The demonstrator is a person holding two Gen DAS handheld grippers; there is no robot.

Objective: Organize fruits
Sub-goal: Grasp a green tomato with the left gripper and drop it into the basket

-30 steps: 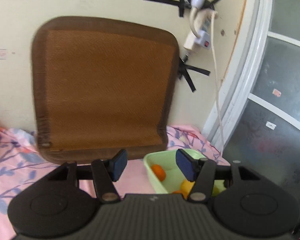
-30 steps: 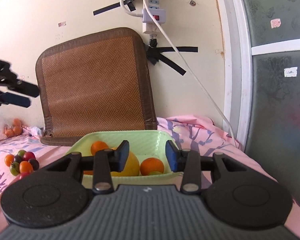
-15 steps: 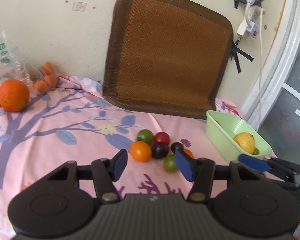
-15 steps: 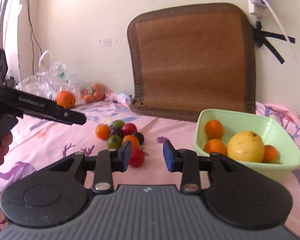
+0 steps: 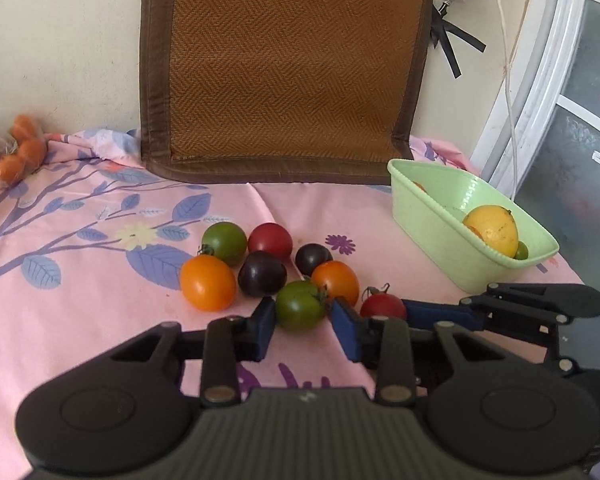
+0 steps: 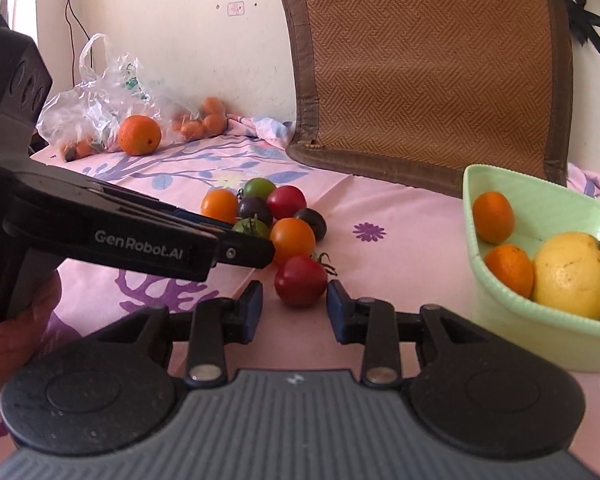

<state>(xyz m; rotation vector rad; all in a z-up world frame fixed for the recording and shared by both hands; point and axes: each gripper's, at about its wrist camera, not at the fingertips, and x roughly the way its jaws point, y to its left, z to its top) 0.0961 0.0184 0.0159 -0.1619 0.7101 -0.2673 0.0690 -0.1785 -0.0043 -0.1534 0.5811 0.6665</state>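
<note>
A cluster of small tomatoes lies on the pink cloth. My left gripper [image 5: 303,322] is open, its pads on either side of a green tomato [image 5: 300,305] without closing on it. My right gripper [image 6: 294,307] is open around a red tomato [image 6: 301,280], which also shows in the left wrist view [image 5: 382,305]. Orange [image 5: 207,282], dark purple [image 5: 262,273], red [image 5: 269,240] and green [image 5: 224,242] tomatoes lie just beyond. A light green basket [image 5: 432,224] at the right holds a yellow fruit [image 6: 572,274] and small oranges [image 6: 493,217].
A brown woven mat [image 5: 284,68] leans on the wall behind. A plastic bag [image 6: 100,92], a large orange [image 6: 139,135] and small oranges [image 6: 204,122] lie at the far left. The left gripper's body [image 6: 120,236] crosses the right wrist view. A cable [image 5: 508,80] hangs at the right.
Both grippers have swung from the basket towards the tomato cluster and come down close. The left one now straddles the green tomato, the right one the red tomato.
</note>
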